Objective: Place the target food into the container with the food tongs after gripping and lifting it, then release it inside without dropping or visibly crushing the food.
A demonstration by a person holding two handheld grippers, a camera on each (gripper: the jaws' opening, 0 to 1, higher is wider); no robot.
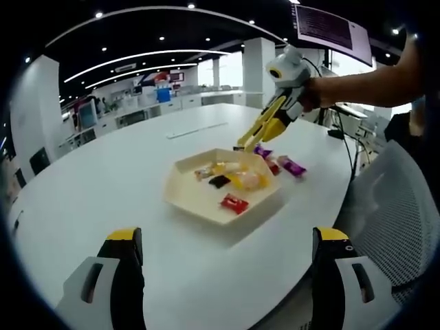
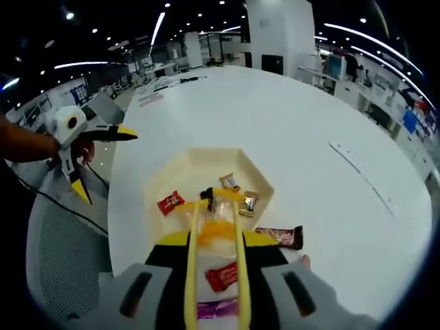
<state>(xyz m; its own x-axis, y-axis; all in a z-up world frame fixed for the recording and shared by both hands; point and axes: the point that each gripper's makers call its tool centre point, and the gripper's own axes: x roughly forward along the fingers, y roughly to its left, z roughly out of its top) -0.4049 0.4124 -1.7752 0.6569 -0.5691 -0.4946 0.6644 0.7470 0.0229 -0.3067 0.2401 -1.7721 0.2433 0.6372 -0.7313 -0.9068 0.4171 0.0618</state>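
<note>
Over the white worktop (image 1: pixel 103 185) the right tongs (image 2: pixel 218 199) reach above the cream hexagonal tray (image 1: pixel 185 196), their yellow arms nearly closed around a clear-wrapped yellow sweet (image 2: pixel 220 230), which hangs just over the tray's near rim. Whether the wrapper is truly pinched or only cradled is hard to tell from this angle. Inside the tray lie a red sweet (image 1: pixel 234 203), a black one (image 1: pixel 219 181) and several others. On the worktop beside the tray sit a purple-wrapped bar (image 1: pixel 291 166) and a red packet (image 2: pixel 223 276). The left tongs (image 1: pixel 227 254) hang wide apart, nothing between them, well back from the tray.
</note>
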